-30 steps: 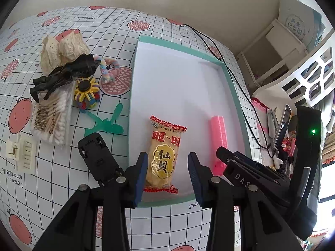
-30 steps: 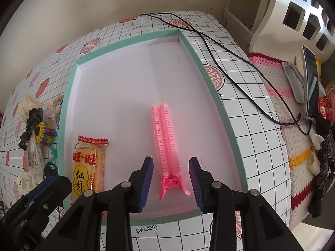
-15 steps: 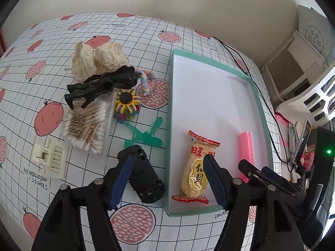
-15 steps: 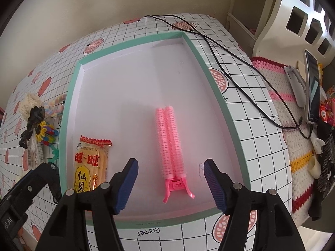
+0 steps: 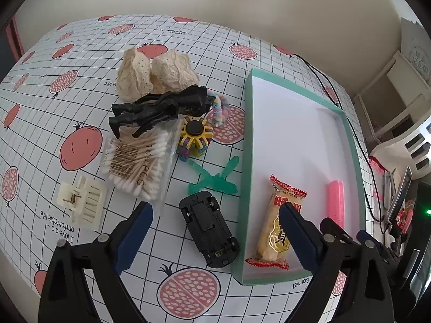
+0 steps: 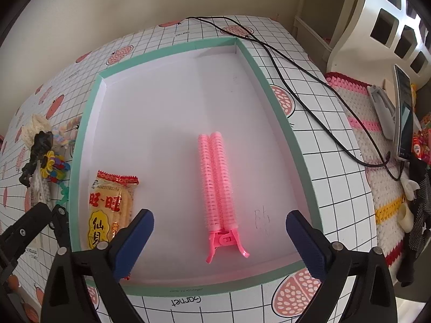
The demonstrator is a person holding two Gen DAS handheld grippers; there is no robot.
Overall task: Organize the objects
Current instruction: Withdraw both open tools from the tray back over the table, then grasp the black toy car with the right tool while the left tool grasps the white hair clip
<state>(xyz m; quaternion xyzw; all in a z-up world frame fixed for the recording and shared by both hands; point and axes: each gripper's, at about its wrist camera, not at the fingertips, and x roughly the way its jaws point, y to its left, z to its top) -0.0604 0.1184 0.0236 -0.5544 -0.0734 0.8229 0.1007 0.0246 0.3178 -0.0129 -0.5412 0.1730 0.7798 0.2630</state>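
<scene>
Both tongs gape wide and empty – left tongs (image 5: 215,238) over upturned black plastic toy car (image 5: 209,228) on tabletop beside teal-rimmed white tray (image 5: 353,145) – risk: smooth chassis slips, or finger clips tray wall

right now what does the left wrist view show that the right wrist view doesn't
Only the left wrist view shows the upside-down black toy car and cream plastic clip on the tablecloth. Only the right wrist view shows the phone and crocheted mat. Both show the teal-rimmed white tray holding the yellow snack packet and pink hair roller clip.
</scene>
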